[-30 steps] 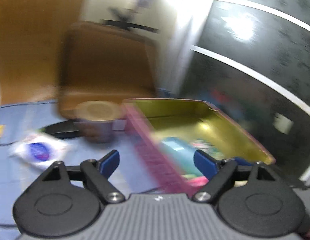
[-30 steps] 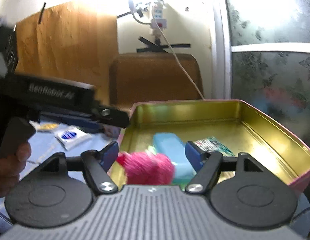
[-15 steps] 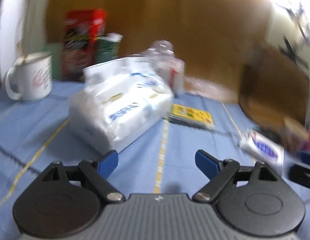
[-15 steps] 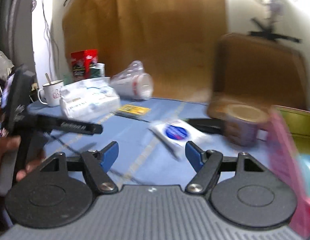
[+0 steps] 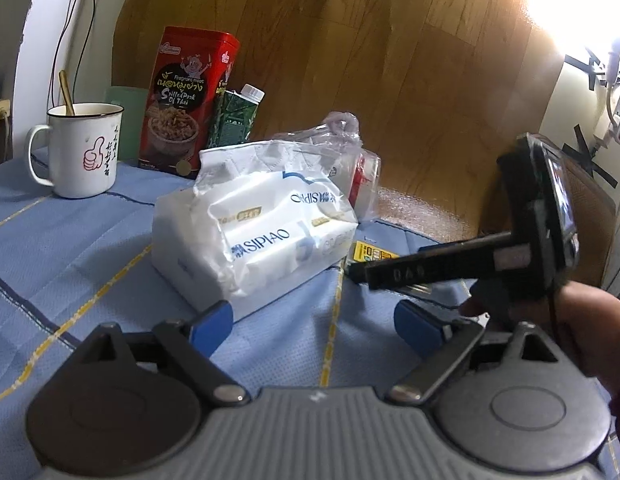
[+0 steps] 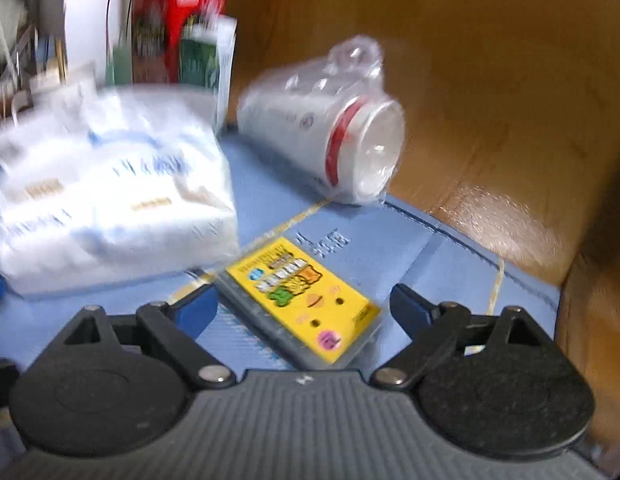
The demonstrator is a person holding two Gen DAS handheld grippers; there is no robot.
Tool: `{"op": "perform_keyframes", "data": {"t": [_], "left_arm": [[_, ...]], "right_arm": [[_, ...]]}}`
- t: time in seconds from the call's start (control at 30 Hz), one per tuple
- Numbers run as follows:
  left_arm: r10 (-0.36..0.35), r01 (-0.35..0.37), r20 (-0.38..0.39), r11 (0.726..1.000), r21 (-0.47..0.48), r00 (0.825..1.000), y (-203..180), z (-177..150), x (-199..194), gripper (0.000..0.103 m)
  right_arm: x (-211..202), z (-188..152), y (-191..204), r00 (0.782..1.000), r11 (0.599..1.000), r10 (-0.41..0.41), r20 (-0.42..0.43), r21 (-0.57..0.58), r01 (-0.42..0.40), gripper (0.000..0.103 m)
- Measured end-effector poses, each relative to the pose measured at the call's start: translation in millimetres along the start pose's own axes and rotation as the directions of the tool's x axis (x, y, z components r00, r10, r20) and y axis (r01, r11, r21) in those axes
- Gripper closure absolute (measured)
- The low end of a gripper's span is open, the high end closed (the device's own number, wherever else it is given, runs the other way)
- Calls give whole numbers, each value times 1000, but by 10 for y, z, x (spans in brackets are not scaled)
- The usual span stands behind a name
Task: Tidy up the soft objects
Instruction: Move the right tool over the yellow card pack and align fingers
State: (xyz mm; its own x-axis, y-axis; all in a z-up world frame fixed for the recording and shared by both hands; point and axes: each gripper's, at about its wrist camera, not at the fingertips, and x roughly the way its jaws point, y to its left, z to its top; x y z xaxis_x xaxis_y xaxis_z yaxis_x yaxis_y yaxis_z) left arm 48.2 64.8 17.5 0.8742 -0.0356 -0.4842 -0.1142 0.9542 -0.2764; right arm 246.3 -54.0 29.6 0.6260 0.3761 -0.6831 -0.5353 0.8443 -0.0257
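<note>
L gripper (image 5: 312, 320) and R gripper (image 6: 302, 304), jaws just opened wide w/ nothing gripped, face tissue pack (image 5: 250, 224) at frame centre on worktop (image 5: 70, 248), prob. to straddle its soft bulk; yellow packet (image 6: 302, 300) lies between R jaws, untouched.

White tissue pack (image 5: 254, 236) with blue lettering, blue cloth (image 5: 70, 248) yellow-striped, seemingly yellow cartoon-printed packet (image 6: 302, 300)

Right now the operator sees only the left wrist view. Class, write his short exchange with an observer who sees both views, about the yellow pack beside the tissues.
Operator: What is the yellow pack half hidden by the right tool?
Observer: A flat pack with cartoon print, lying face up on the blue cloth.
Operator: Is the tool gripping it?
Observer: No. Its jaws have just been opening; the pack shows between the open fingers, unpressed.
</note>
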Motion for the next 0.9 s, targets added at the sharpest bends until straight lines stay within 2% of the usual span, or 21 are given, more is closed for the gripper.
{"op": "perform_keyframes", "data": {"t": [0.07, 0.1, 0.27, 0.37, 0.53, 0.73, 0.9], "left_arm": [[-3, 3, -6, 1000, -6, 1000, 12, -1, 9, 12], [-4, 4, -9, 1000, -10, 1000, 20, 2, 22, 12], [2, -2, -15, 1000, -15, 1000, 19, -11, 13, 12], [5, -5, -14, 1000, -10, 1000, 6, -18, 1, 9], [16, -15, -14, 1000, 12, 1000, -23, -33, -2, 7], [88, -89, 11, 981, 170, 996, -290, -126, -19, 7], [142, -140, 13, 955, 260, 990, -451, -177, 24, 7]], "right_arm": [[10, 25, -86, 998, 996, 66, -18, 67, -64, 24], [-16, 7, -75, 998, 996, 62, -13, 62, -61, 29], [-200, -131, -18, 999, 996, 32, 10, 78, -32, 38], [-293, -244, 67, 1000, 997, 6, 20, 82, -8, 38], [-704, -631, 229, 998, 996, -31, 50, 88, 27, 38], [-1360, -1239, 506, 995, 997, -24, 102, 76, 16, 38], [-1766, -1647, 591, 991, 996, -65, 118, 64, 57, 38]]}}
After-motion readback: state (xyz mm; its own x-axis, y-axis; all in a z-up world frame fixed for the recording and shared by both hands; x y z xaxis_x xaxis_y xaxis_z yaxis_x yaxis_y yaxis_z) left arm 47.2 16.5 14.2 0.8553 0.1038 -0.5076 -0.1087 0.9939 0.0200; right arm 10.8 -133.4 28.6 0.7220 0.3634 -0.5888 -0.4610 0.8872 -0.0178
